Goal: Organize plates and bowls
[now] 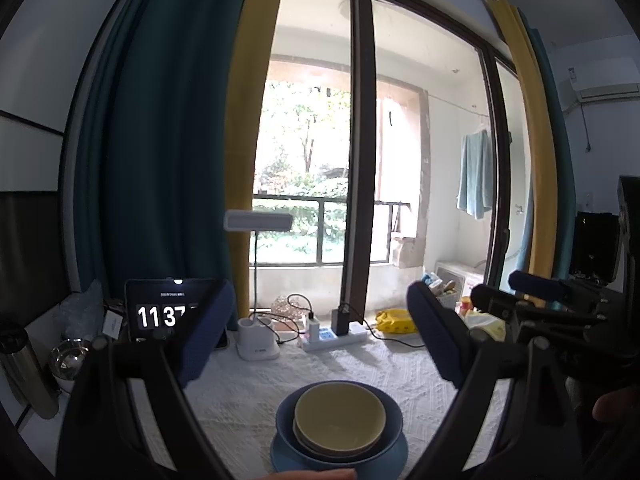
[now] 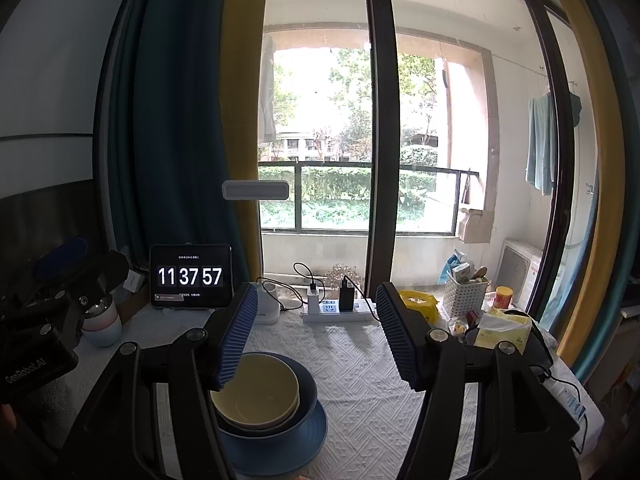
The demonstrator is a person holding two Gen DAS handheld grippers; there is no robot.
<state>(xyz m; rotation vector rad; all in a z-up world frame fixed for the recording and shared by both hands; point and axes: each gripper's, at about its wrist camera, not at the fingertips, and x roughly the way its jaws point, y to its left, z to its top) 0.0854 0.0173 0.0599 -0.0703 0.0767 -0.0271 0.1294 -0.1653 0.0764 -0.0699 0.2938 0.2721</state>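
A stack of dishes sits on the white tablecloth: a yellow bowl point(image 1: 340, 416) nested in a dark blue bowl point(image 1: 390, 432), on a blue plate point(image 1: 280, 454). In the right wrist view the yellow bowl point(image 2: 256, 396), blue bowl point(image 2: 306, 396) and plate point(image 2: 280, 450) lie low and left. My left gripper point(image 1: 320, 332) is open and empty, held above and behind the stack. My right gripper point(image 2: 316, 336) is open and empty, to the right of the stack, its left finger point(image 2: 236, 336) over the yellow bowl's rim.
At the table's back stand a tablet clock point(image 2: 191, 276), a white desk lamp point(image 1: 258, 340), a power strip point(image 2: 340, 312) with cables, a white basket point(image 2: 466, 292) and a tissue pack point(image 2: 506, 330). A metal bowl point(image 1: 70, 354) and flask point(image 1: 24, 372) sit left. Window behind.
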